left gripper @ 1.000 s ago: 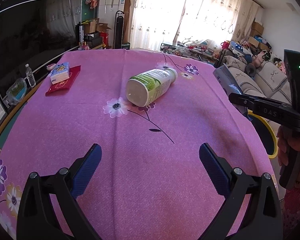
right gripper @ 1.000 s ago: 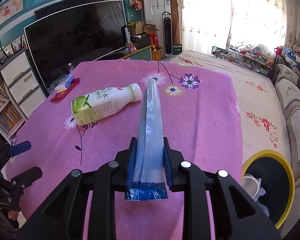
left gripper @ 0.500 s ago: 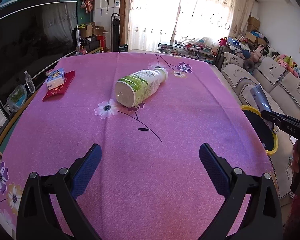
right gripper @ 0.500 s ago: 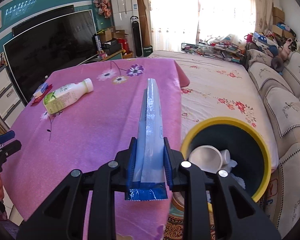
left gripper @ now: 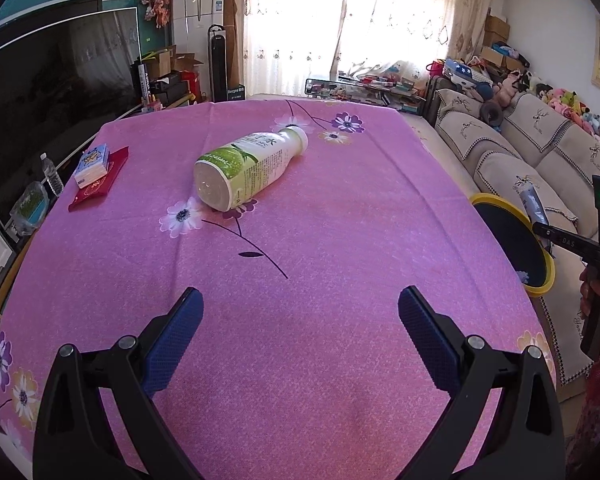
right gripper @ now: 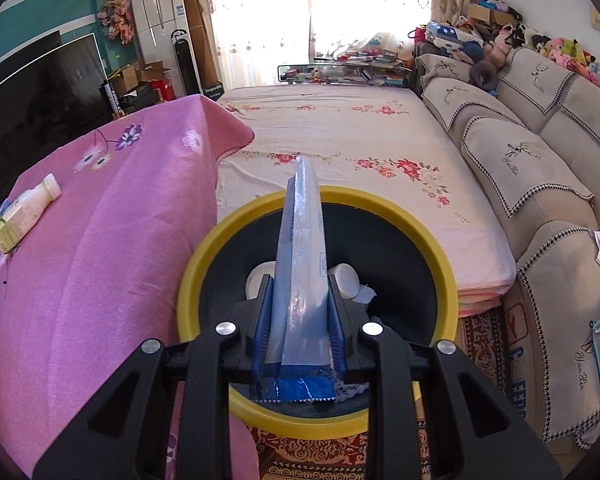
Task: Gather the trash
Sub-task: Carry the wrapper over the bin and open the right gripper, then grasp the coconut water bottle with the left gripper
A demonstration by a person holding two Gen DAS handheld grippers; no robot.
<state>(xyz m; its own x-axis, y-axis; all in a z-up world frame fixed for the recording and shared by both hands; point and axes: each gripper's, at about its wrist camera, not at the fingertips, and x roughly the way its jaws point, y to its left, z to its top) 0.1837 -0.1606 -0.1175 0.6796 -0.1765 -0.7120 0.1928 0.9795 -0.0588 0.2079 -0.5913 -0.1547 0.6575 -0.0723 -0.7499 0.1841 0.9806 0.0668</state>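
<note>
- Above the yellow-rimmed bin (right gripper: 420,240), the right gripper (right gripper: 299,320) has its 2 blue-padded fingers (right gripper: 262,328) pressed against the sides of a silver-blue wrapper (right gripper: 300,264); the wrapper stands on edge between them and runs forward over the bin's dark opening; its dark blue sealed end pokes out behind the pads
- Inside the bin lie white things, among them a round lid-like piece (right gripper: 346,280) and crumpled paper (right gripper: 366,292); more is hidden behind the gripper
- On the pink flowered tablecloth (left gripper: 320,320), well apart from the bin, a white and green bottle (left gripper: 248,168) lies on its side; its base points toward the left wrist camera and its capped neck points away
- Near the cloth's far left edge, a small tissue pack (left gripper: 93,165) rests on a red packet (left gripper: 100,184)
- Low over the near part of the cloth, the left gripper (left gripper: 300,312) has its fingers spread wide with nothing between them
- At the right of the left wrist view, the right gripper shows beside the bin, past the table edge, gripped by a hand (left gripper: 596,292); a green light glows on its body
- Beyond the bin: a cream floral bedspread (right gripper: 340,128) and a beige sofa (right gripper: 540,160)
</note>
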